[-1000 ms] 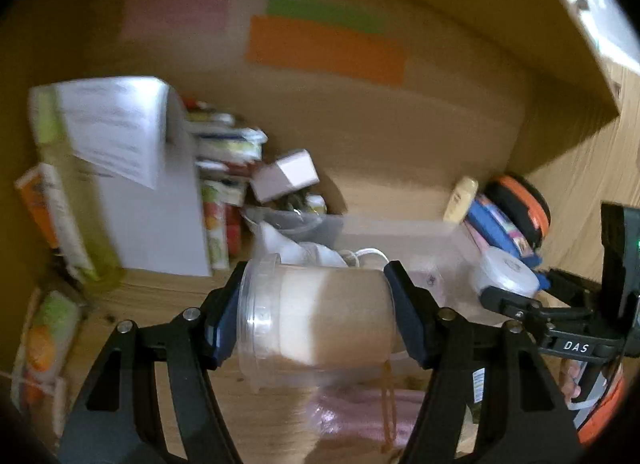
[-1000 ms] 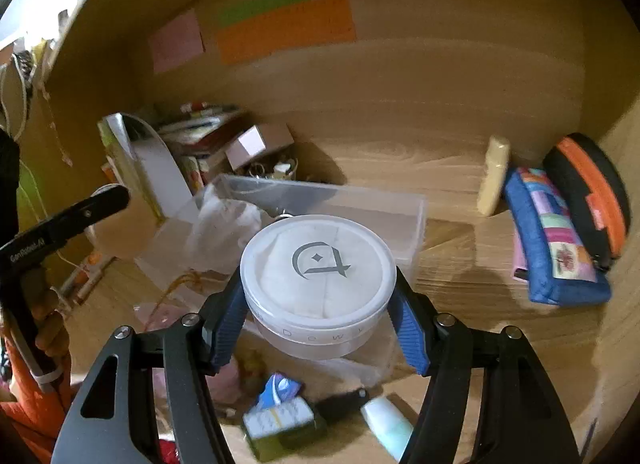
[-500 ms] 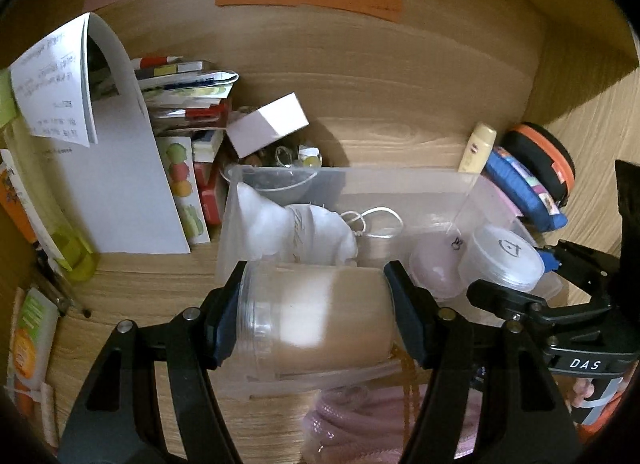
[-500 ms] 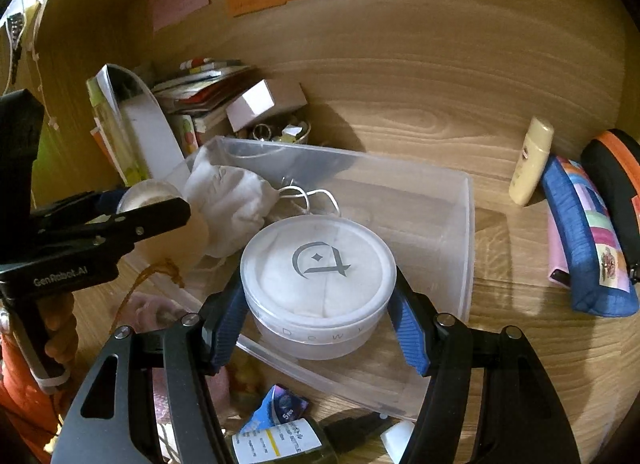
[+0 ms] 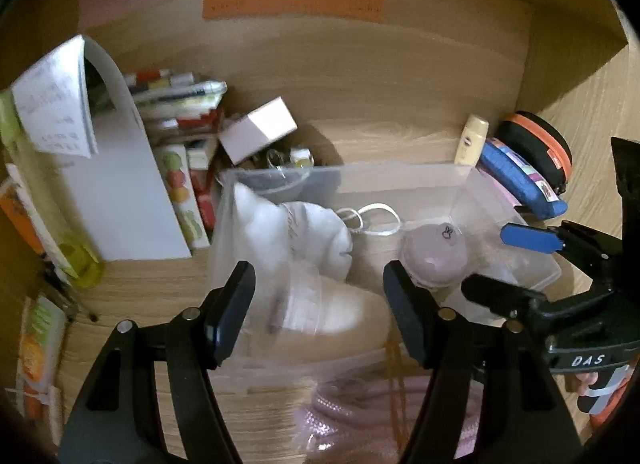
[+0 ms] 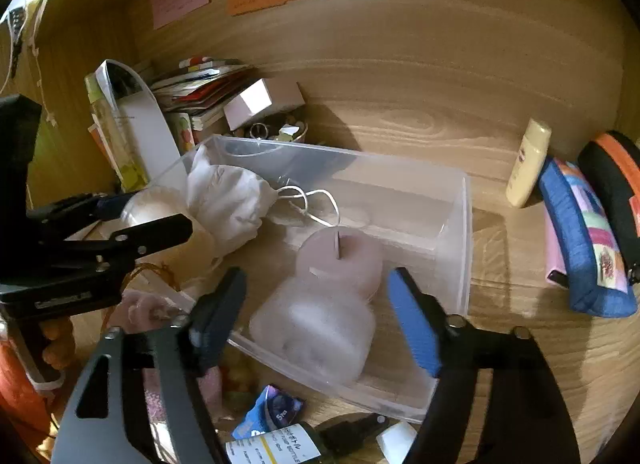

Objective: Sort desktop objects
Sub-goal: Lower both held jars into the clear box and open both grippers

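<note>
Lying in the clear bin (image 6: 456, 232), left end: clear jar (image 5: 320, 304), between the pads of the left hand-held gripper (image 5: 316, 300), grip hard to tell. Right of it: round white container (image 6: 320, 328), blurred, between the right hand-held gripper (image 6: 316, 304) jaws, opening, pads apart from it.

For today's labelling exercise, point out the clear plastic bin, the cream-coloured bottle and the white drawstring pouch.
clear plastic bin (image 6: 460, 232): right wrist view, on its right wall.
cream-coloured bottle (image 6: 527, 163): right wrist view, middle of its body.
white drawstring pouch (image 5: 296, 232): left wrist view, centre of the bunched cloth.
</note>
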Demonstrator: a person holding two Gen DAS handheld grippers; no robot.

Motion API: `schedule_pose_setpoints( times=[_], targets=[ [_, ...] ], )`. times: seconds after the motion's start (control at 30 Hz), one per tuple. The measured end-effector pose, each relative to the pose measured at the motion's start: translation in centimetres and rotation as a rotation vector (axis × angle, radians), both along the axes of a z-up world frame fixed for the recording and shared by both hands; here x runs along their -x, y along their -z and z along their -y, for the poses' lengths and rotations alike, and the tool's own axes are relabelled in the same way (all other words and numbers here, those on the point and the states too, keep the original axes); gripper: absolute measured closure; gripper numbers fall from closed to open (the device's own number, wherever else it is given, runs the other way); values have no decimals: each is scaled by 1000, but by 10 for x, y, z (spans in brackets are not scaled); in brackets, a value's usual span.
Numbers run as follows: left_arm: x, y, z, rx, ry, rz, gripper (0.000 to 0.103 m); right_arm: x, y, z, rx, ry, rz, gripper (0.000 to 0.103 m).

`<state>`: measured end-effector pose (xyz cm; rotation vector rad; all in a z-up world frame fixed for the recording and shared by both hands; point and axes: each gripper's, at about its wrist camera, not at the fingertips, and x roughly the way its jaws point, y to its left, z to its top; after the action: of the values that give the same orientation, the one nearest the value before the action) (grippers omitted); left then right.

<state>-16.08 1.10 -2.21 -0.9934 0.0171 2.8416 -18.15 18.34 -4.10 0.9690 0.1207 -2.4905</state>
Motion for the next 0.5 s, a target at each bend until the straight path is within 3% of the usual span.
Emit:
schedule_pose_setpoints(
  times=[0.3, 0.5],
  targets=[
    [-21, -22, 1, -10, -15, -49, 29, -13, -13, 2, -8, -6, -45, 20],
    [-48, -43, 2, -5, -41, -103, 11, -30, -28, -8, 20, 10, -52, 17]
  ],
)
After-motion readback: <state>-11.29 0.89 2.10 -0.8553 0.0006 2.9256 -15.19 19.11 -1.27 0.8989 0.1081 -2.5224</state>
